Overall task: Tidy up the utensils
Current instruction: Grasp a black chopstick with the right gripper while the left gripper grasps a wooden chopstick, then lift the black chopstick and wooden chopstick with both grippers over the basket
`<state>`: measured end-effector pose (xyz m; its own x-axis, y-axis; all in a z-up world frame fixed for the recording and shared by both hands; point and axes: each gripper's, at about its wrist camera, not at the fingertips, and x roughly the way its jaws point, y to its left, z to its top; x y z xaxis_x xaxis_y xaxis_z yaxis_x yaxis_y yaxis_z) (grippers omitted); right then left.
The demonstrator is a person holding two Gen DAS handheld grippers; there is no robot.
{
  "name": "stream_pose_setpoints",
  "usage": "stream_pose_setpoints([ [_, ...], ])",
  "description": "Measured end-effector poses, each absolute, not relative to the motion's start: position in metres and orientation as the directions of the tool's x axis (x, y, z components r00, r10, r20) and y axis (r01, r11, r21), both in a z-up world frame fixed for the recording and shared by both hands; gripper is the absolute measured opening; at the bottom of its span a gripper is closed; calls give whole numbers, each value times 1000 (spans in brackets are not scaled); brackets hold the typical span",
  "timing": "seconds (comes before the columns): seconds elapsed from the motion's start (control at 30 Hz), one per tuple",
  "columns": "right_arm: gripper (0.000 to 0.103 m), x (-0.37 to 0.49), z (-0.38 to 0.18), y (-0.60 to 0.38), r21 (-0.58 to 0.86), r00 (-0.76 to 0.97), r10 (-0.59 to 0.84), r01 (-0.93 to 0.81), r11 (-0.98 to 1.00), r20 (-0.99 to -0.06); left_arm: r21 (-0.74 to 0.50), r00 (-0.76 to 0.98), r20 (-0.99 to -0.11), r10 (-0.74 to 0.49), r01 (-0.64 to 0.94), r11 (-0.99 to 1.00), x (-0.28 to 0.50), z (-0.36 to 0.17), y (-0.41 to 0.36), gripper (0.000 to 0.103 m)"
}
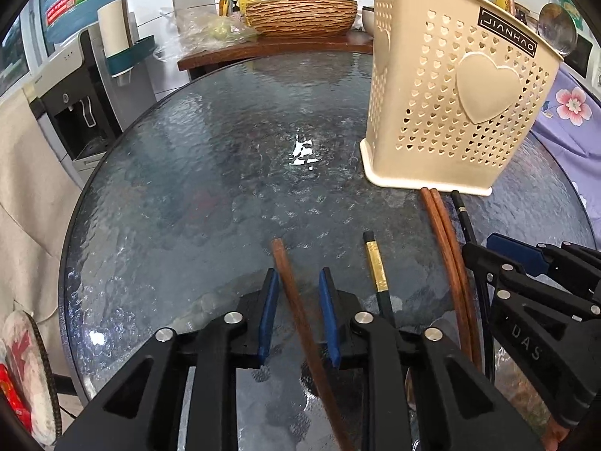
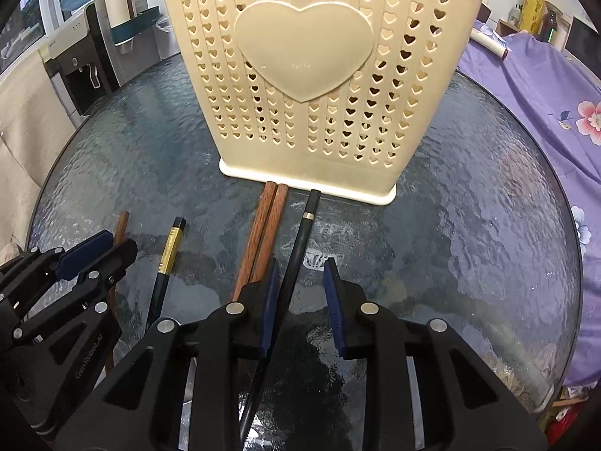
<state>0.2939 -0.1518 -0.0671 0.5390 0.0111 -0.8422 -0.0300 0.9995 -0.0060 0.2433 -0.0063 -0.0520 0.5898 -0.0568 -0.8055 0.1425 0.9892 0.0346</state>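
A cream perforated utensil basket (image 1: 450, 97) with a heart stands on the glass table; it also shows in the right wrist view (image 2: 311, 75). Several chopsticks lie in front of it. My left gripper (image 1: 298, 282) is open, its pads either side of a single brown chopstick (image 1: 296, 300). A black chopstick with a gold band (image 1: 376, 267) lies to its right. My right gripper (image 2: 300, 278) is open around a black chopstick with a silver ring (image 2: 300, 248). A brown chopstick pair (image 2: 263, 233) lies just left of it, tips at the basket's base.
The round glass table (image 1: 210, 173) has its rim close at left and front. A water dispenser (image 1: 75, 105) stands at left, a wooden counter with a basin (image 1: 300, 17) behind, and a purple floral cloth (image 2: 544, 86) at right.
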Motion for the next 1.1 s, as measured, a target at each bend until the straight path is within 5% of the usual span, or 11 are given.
stream_pose_setpoints([
  [0.27, 12, 307, -67, -148, -11, 544, 0, -18, 1000, -839, 41, 594, -803, -49, 136, 990, 248, -53, -12, 9],
  [1.1, 8, 268, -26, -182, 151, 648, 173, -89, 984, -742, -45, 683, -707, -181, 211, 976, 227, 0, -18, 7],
])
